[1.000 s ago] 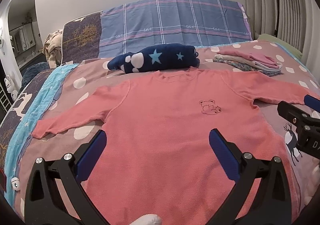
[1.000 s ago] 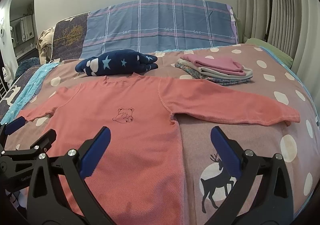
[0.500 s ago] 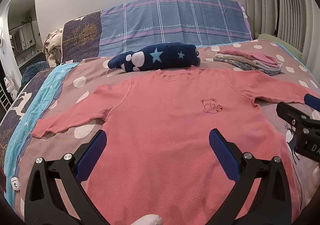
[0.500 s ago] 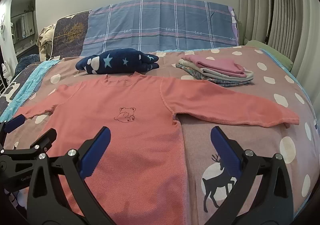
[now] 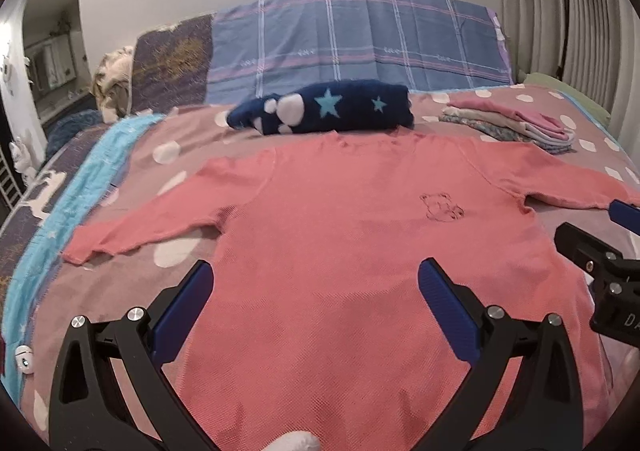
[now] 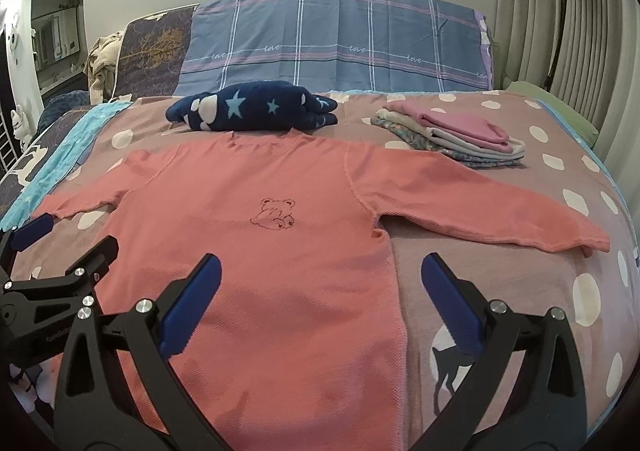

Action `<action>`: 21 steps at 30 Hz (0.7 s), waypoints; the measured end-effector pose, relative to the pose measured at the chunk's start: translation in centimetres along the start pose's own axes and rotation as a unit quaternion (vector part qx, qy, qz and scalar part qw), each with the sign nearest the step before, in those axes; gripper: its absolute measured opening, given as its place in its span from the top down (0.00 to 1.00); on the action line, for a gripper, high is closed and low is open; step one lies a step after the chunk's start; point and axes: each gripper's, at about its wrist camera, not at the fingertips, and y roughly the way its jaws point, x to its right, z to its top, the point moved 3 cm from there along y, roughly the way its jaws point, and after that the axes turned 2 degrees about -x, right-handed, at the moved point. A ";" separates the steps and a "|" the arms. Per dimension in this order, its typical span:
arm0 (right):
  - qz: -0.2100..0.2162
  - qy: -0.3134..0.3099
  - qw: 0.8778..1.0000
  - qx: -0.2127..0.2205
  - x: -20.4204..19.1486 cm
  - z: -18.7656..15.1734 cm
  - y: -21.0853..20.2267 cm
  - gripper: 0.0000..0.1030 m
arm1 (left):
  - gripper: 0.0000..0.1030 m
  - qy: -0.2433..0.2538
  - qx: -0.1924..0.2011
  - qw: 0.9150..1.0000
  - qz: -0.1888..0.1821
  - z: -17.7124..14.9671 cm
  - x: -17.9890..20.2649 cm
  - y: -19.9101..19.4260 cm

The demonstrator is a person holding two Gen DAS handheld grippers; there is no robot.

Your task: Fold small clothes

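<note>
A salmon-pink long-sleeved top (image 5: 352,235) (image 6: 256,251) with a small bear drawing lies flat, face up, on the bed with both sleeves spread out. My left gripper (image 5: 316,283) hovers open over its lower middle, nothing between the blue pads. My right gripper (image 6: 320,275) is open too, straddling the top's right side seam just below the armpit. Each gripper shows in the other's view: the right one (image 5: 600,263) at the right edge, the left one (image 6: 52,251) at the left edge.
A folded navy star-patterned fleece (image 6: 252,107) lies just past the collar. A stack of folded clothes (image 6: 452,135) sits at the back right. The polka-dot bedspread (image 6: 520,283) covers the bed, plaid pillows (image 6: 340,43) behind. A floor lamp (image 6: 560,11) stands by the right wall.
Both grippers have shifted slightly; the top sits a little lower and farther off in the views. Nothing was grasped and the garment has not moved.
</note>
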 end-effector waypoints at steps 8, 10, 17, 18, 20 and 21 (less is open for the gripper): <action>0.004 -0.006 1.000 -0.010 -0.8 -0.3 0.6 0.02 | 0.01 -0.002 -0.021 1.000 -0.001 -0.7 -0.8 0.9; 0.003 -0.007 1.000 -0.011 -0.9 -0.3 0.7 0.02 | 0.01 -0.005 -0.023 1.000 -0.004 -0.7 -1.0 1.0; 0.001 -0.008 1.000 -0.014 -1.1 -0.4 0.9 0.02 | 0.04 -0.008 -0.025 1.000 -0.016 -0.9 -1.1 1.2; 0.001 -0.008 1.000 -0.015 -1.1 -0.4 1.0 0.02 | 0.05 -0.008 -0.025 1.000 -0.016 -0.9 -1.1 1.2; 0.000 -0.007 1.000 -0.016 -1.1 -0.4 1.1 0.02 | 0.05 -0.009 -0.025 0.999 -0.018 -0.9 -1.1 1.2; 0.000 -0.007 1.000 -0.017 -1.1 -0.4 1.1 0.02 | 0.05 -0.009 -0.025 0.999 -0.018 -0.9 -1.2 1.2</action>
